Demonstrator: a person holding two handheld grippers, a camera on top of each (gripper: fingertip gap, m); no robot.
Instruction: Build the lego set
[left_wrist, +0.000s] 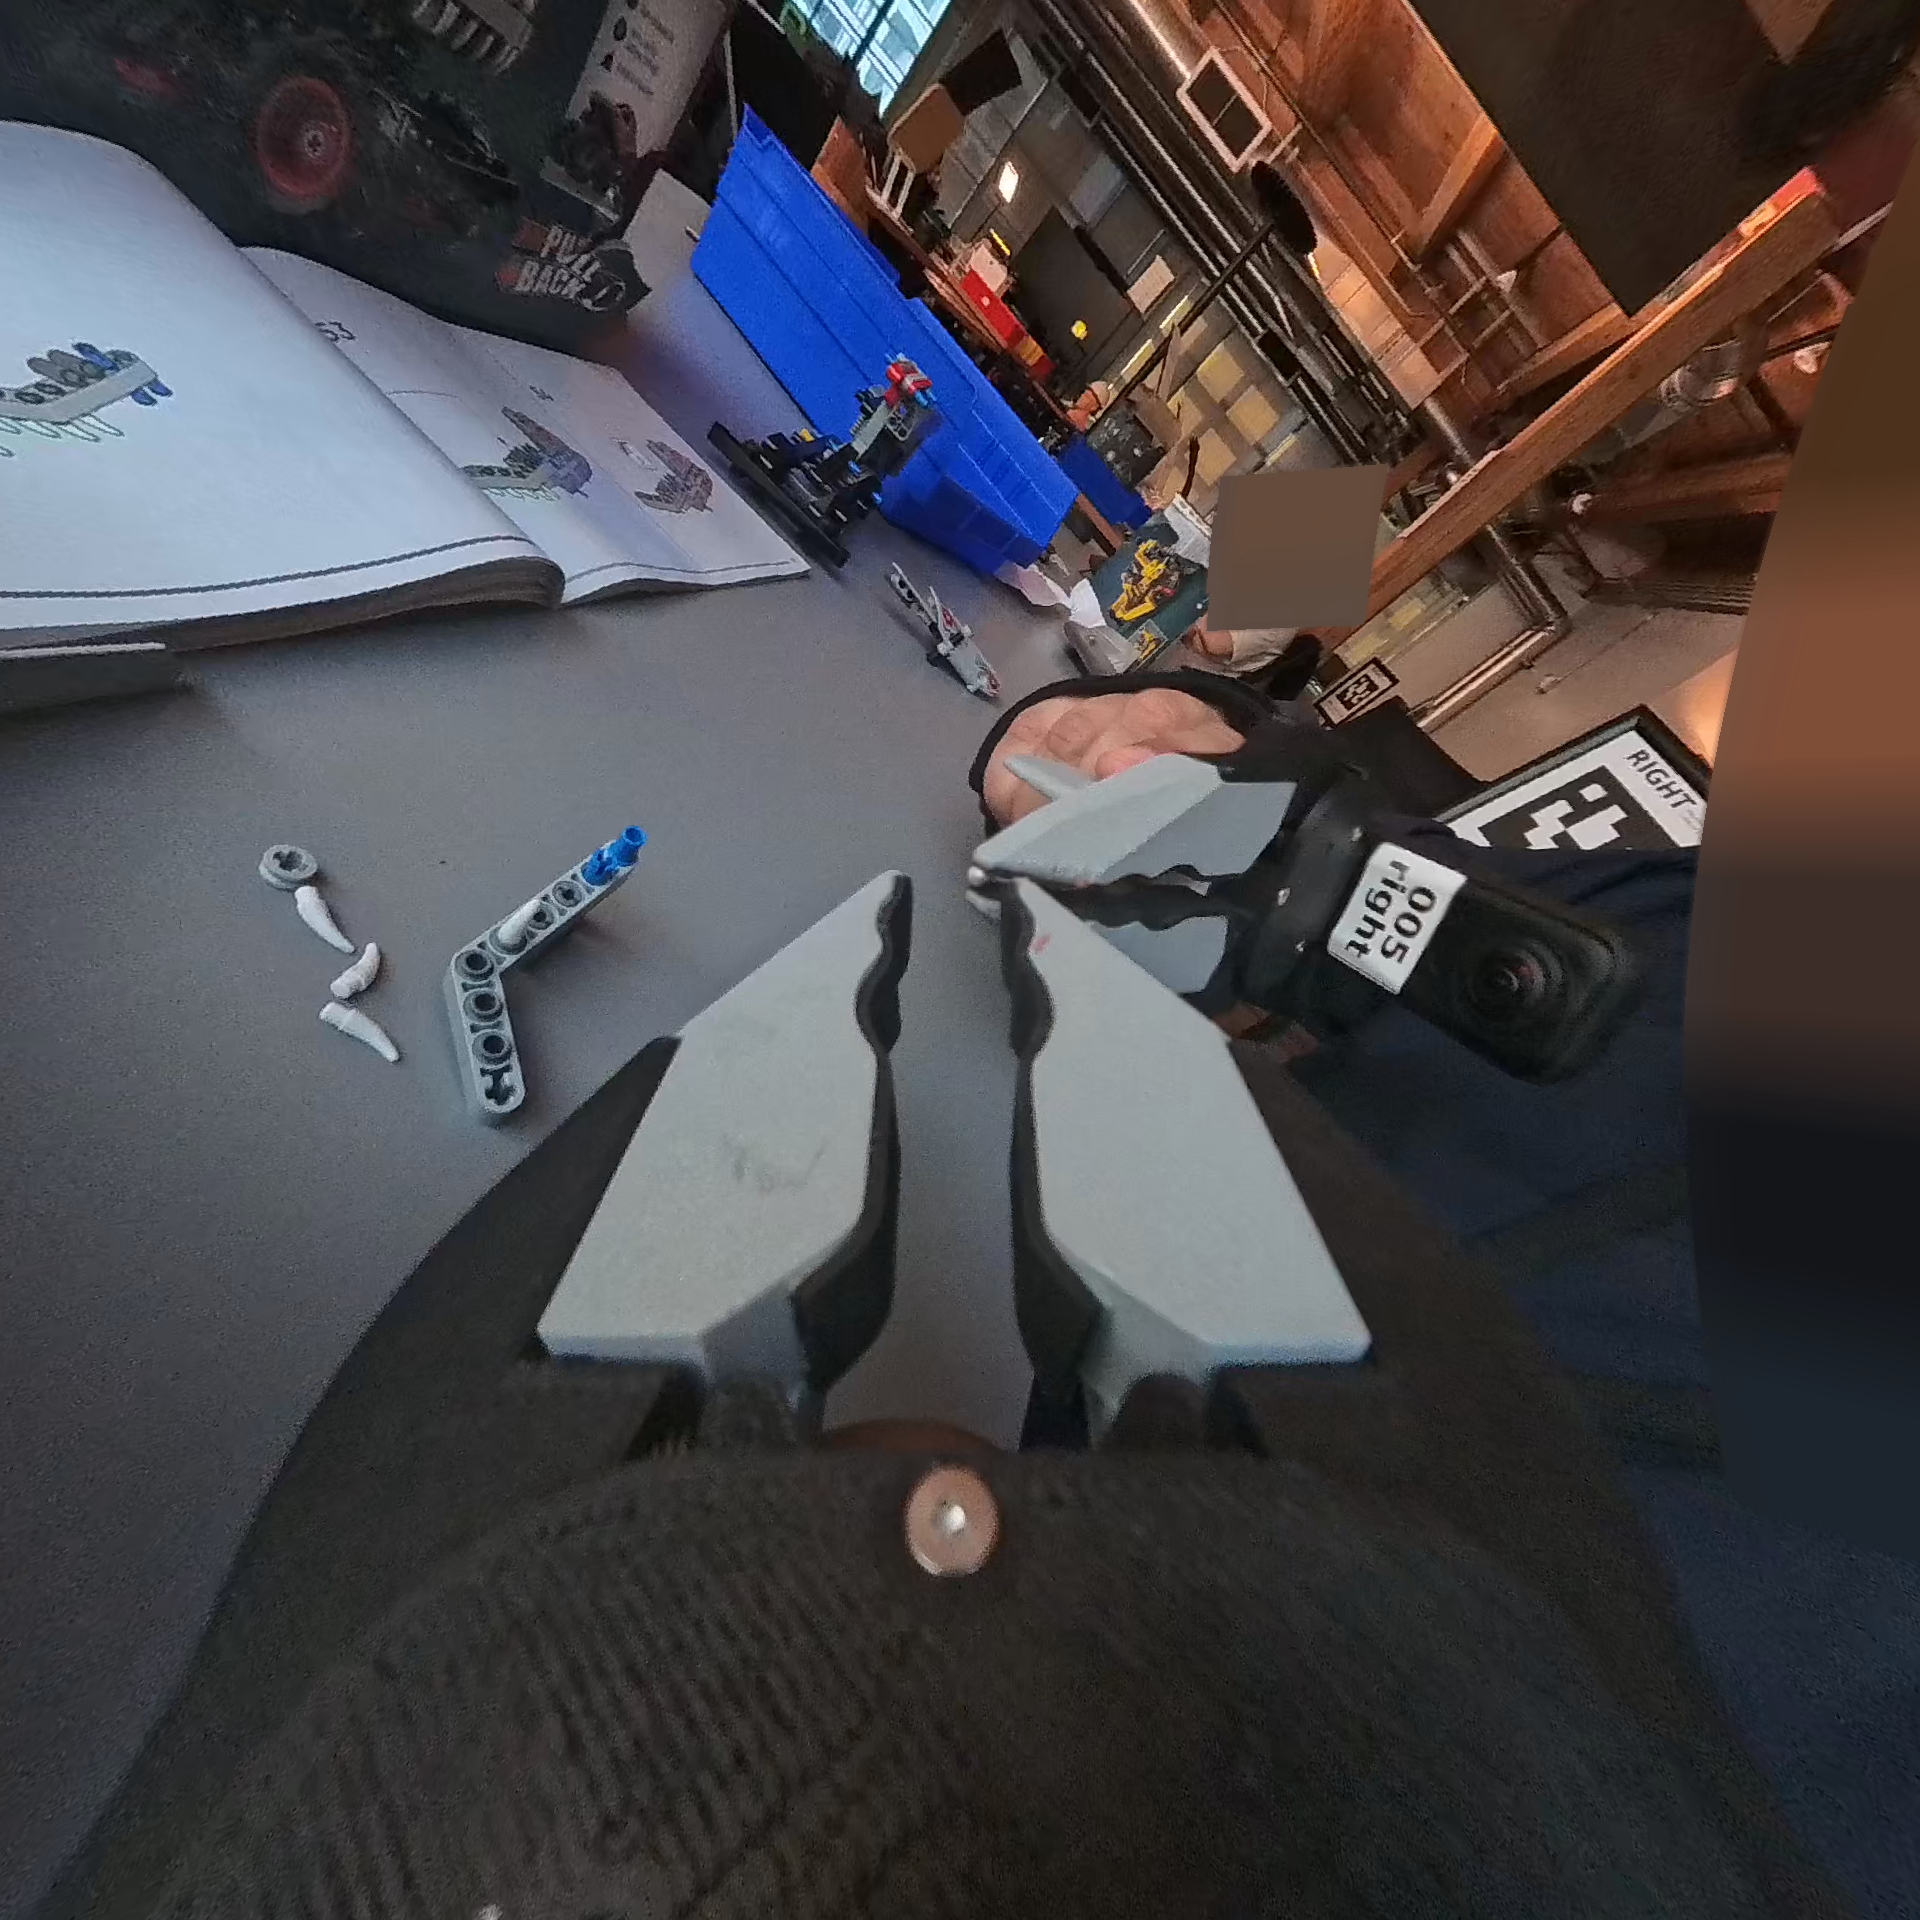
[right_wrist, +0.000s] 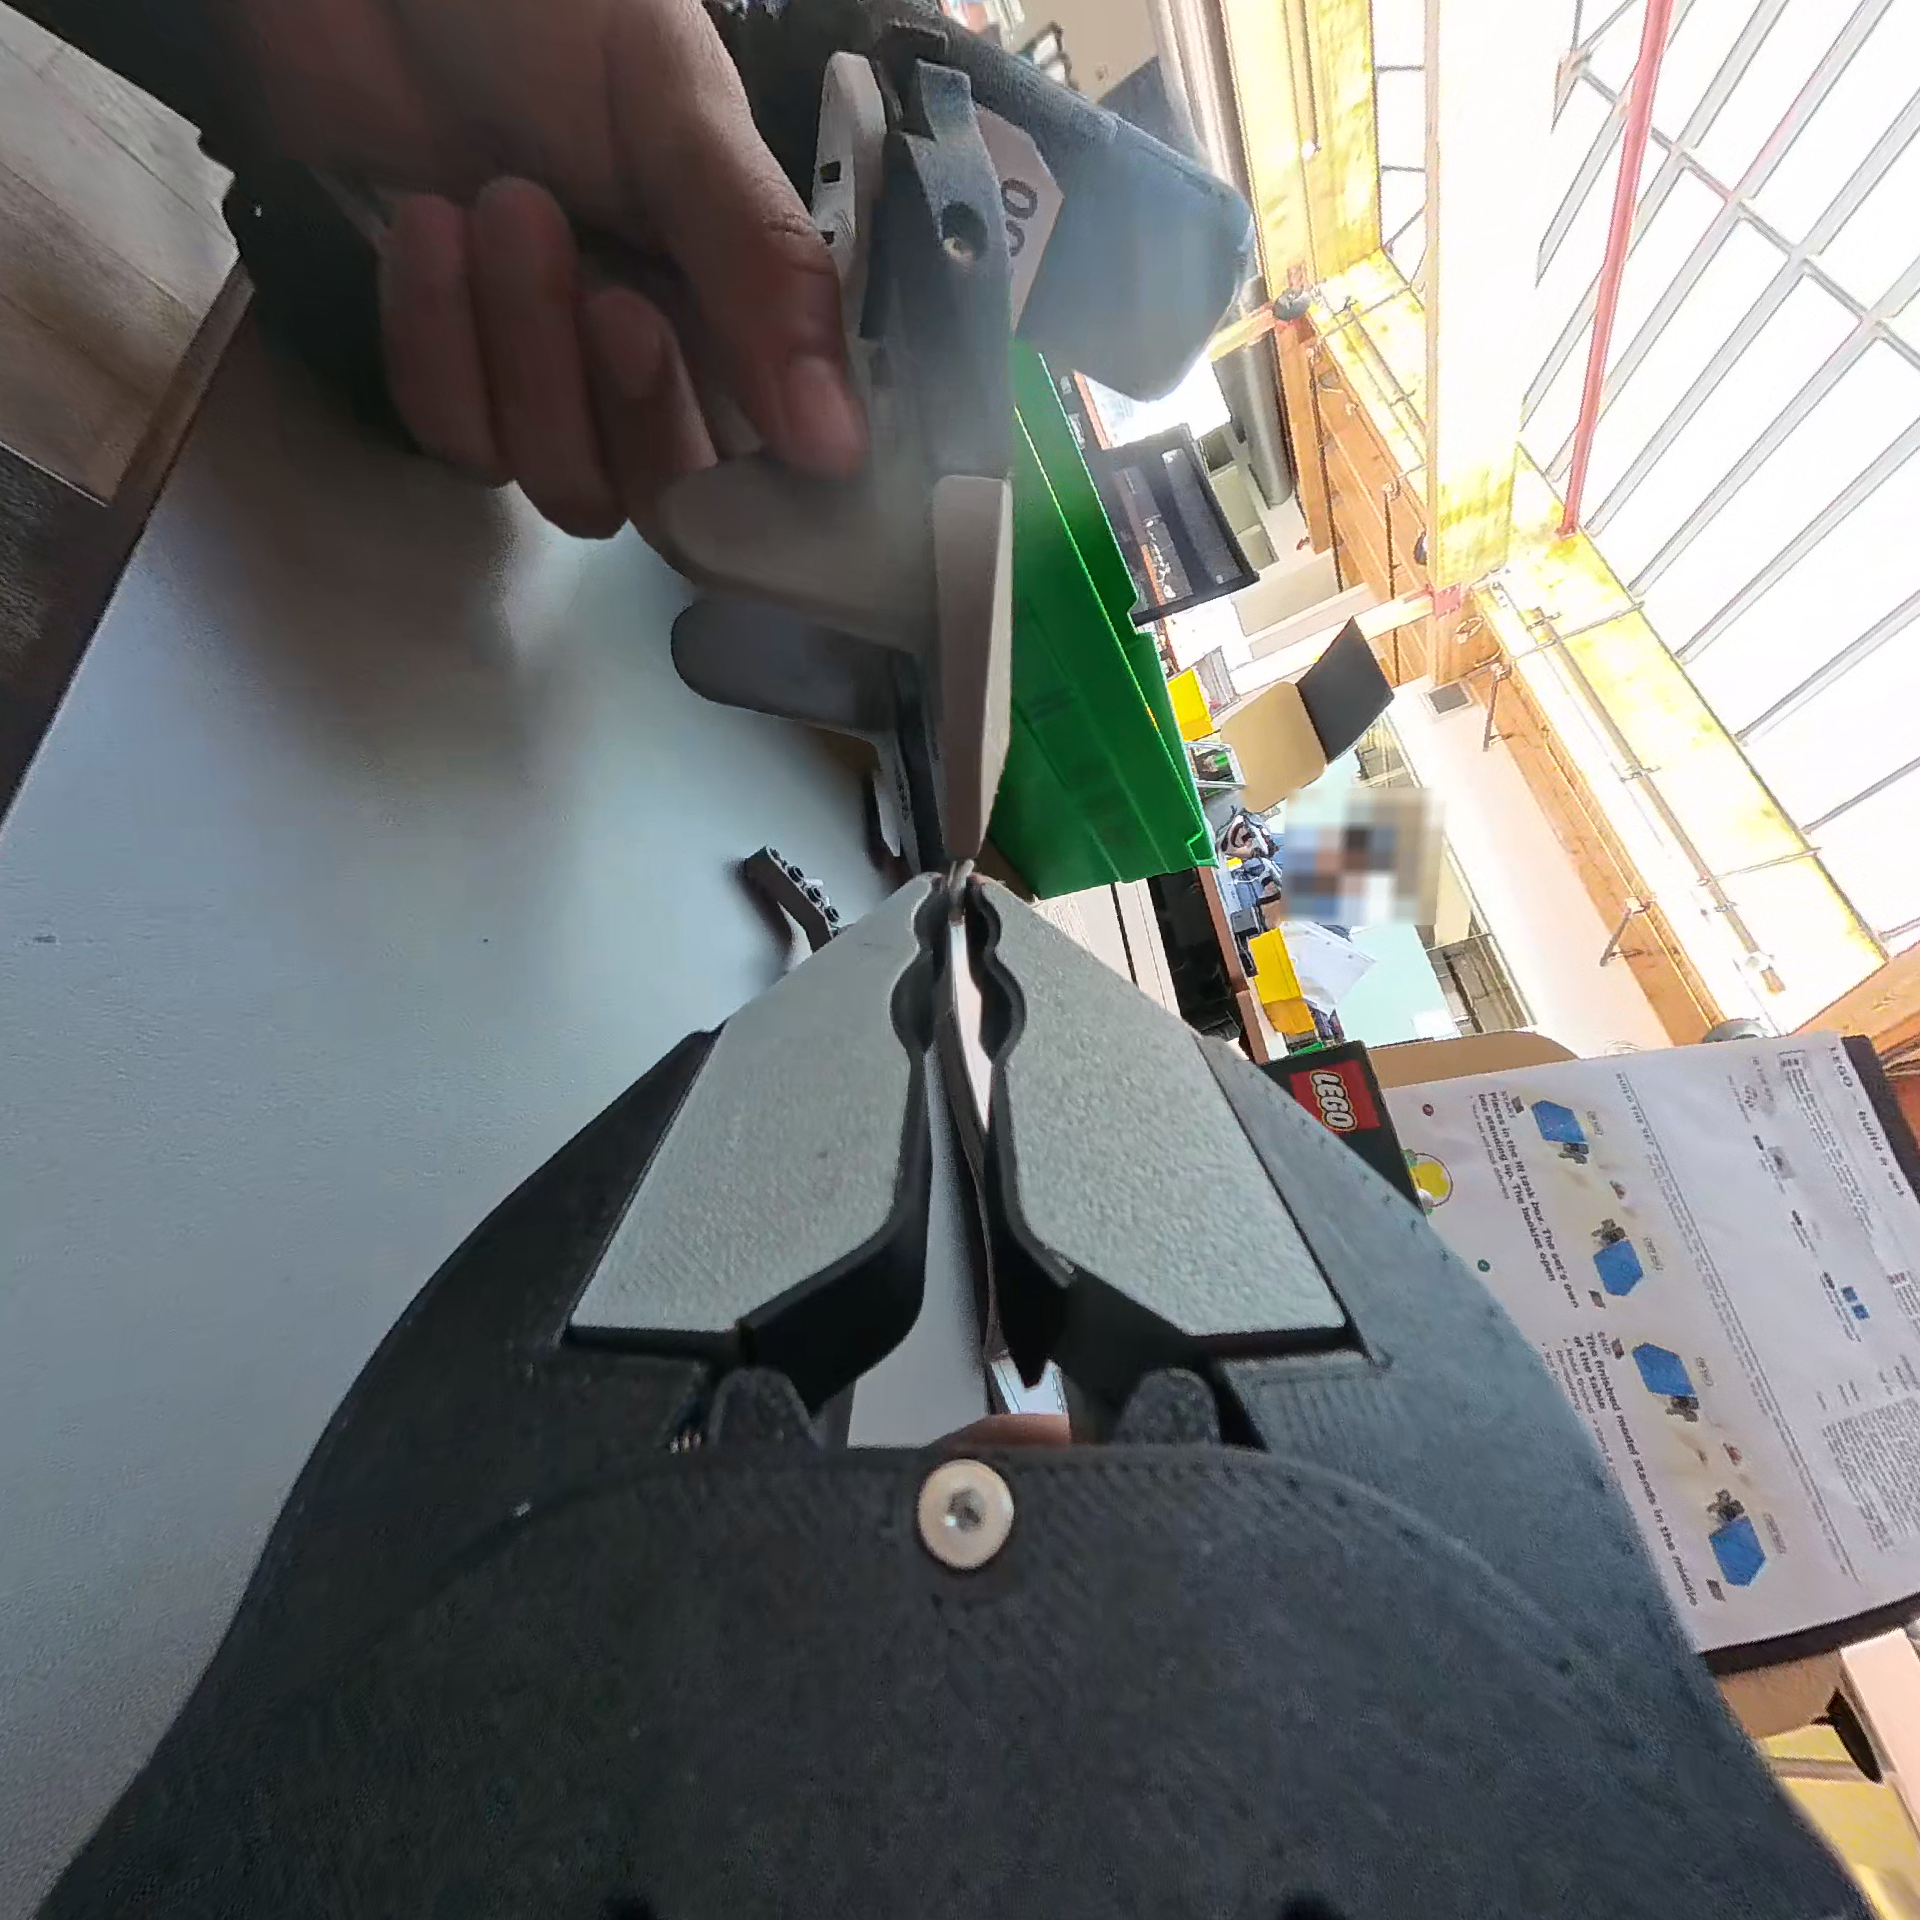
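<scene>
My left gripper (left_wrist: 958, 888) is open and empty, its tips just above the grey table (left_wrist: 675, 748). My right gripper (right_wrist: 951, 883) is shut on a small pale Lego piece (right_wrist: 954, 878); its kind is too small to tell. In the left wrist view the right gripper (left_wrist: 982, 868) comes in from the right, tip beside my left fingertips. In the right wrist view the left gripper (right_wrist: 961, 821) points down at the held piece. A grey angled beam (left_wrist: 488, 997) with a blue pin (left_wrist: 618, 852) lies to the left, beside three loose white teeth (left_wrist: 358, 1029) and a grey bush (left_wrist: 283, 864).
An open instruction booklet (left_wrist: 260, 468) lies at the far left. A black part-built model (left_wrist: 821, 468) stands against a blue bin (left_wrist: 862, 332), with a small grey assembly (left_wrist: 951, 634) nearer. A green bin (right_wrist: 1081, 727), a dark piece (right_wrist: 790, 883) and a printed sheet (right_wrist: 1662, 1299) show in the right wrist view. My left and right fingertips are right by each other. The grey bush (left_wrist: 283, 864) is about 11 centimetres from my left fingertips.
</scene>
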